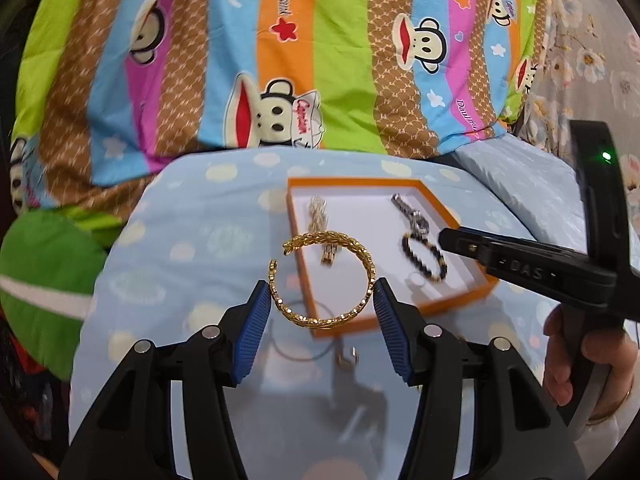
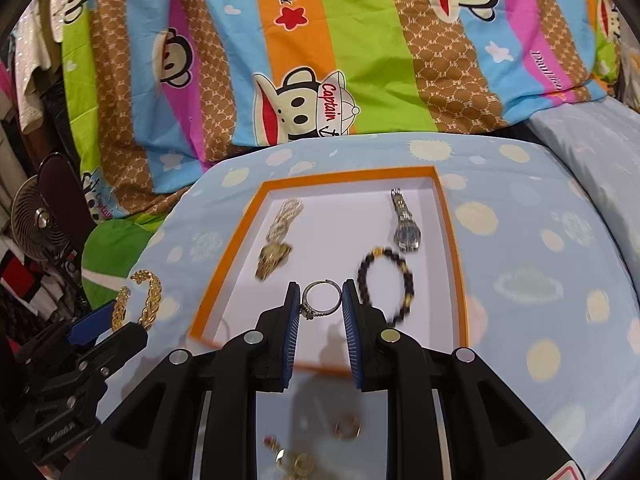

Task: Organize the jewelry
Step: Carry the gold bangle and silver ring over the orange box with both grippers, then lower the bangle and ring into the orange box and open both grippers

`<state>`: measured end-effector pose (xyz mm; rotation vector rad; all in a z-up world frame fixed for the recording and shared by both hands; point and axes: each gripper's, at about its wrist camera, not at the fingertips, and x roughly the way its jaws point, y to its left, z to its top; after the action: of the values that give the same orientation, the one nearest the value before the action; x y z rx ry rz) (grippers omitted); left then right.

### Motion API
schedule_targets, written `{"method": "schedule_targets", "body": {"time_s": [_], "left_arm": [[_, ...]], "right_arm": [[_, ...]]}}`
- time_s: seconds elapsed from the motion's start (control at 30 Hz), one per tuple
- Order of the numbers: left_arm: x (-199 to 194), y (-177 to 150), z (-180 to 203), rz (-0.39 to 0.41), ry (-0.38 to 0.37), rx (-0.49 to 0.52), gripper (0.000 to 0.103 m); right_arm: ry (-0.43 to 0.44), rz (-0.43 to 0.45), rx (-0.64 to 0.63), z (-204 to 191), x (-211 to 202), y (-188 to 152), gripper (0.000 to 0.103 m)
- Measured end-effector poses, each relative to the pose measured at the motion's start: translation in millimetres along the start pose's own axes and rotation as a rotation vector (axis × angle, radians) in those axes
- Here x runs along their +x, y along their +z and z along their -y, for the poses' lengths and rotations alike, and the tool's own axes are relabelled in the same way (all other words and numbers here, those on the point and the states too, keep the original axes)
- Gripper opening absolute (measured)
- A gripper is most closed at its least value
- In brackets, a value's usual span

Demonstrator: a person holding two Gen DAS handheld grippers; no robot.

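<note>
While both grippers hang over a pale blue spotted cushion [image 2: 520, 264], each one carries a piece of jewelry. Seen from its own wrist view, the left gripper [image 1: 322, 294] clamps a gold open bangle [image 1: 320, 276] between its blue pads [image 1: 252, 332], one pad pressing each side of the hoop, which stands lifted above the cushion and overlaps the near left corner of the tray. Seen from the right wrist view, the right gripper [image 2: 321, 300] grips a small silver ring [image 2: 320, 300] with a stone setting; the pads touch both sides of the ring, and it hangs over the near part of the tray. That tray [image 2: 448, 216] is shallow, orange-rimmed and white inside, and rests on the cushion. Inside it lie a pale gold chain with a pendant [image 2: 278, 240] at the left, a silver watch [image 2: 406, 224] at the right rear, and a black beaded bracelet [image 2: 386, 290] just in front of the watch. Small gold rings [image 2: 348, 427] lie blurred on the cushion near the camera. A striped cartoon-monkey blanket [image 2: 320, 40] fills the background. A hand [image 1: 588, 360] holds the right gripper's handle.
</note>
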<state>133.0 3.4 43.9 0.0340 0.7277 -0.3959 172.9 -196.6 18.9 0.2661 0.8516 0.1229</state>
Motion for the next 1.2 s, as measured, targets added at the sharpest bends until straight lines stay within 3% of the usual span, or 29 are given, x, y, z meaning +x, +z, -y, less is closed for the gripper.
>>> {"method": "schedule_targets", "body": {"time_s": [0.3,0.47,0.7,0.97,1.2], "left_arm": [[70,52,11,-0.046,-0.074,0.039,0.052],[118,75,19,-0.119,-0.092,0.059,0.052],[159,78,22,-0.216,-0.100,0.083,0.052],[158,78,24,-0.205,-0.112,0.082,0.054],[89,82,-10,-0.076,-0.112,-0.053,0.055]], "right_arm": [[-0.004,-0.102,0.038,29,71,60,0.020],[-0.039,-0.164,0.020,38,97,70,0.020],[-0.020,-0.223,0.017,49,113,71,0.021],[-0.015,-0.112,0.024,52,84,77,0.022],[0.007,-0.011,0.035,56,18,56,0.022]]}}
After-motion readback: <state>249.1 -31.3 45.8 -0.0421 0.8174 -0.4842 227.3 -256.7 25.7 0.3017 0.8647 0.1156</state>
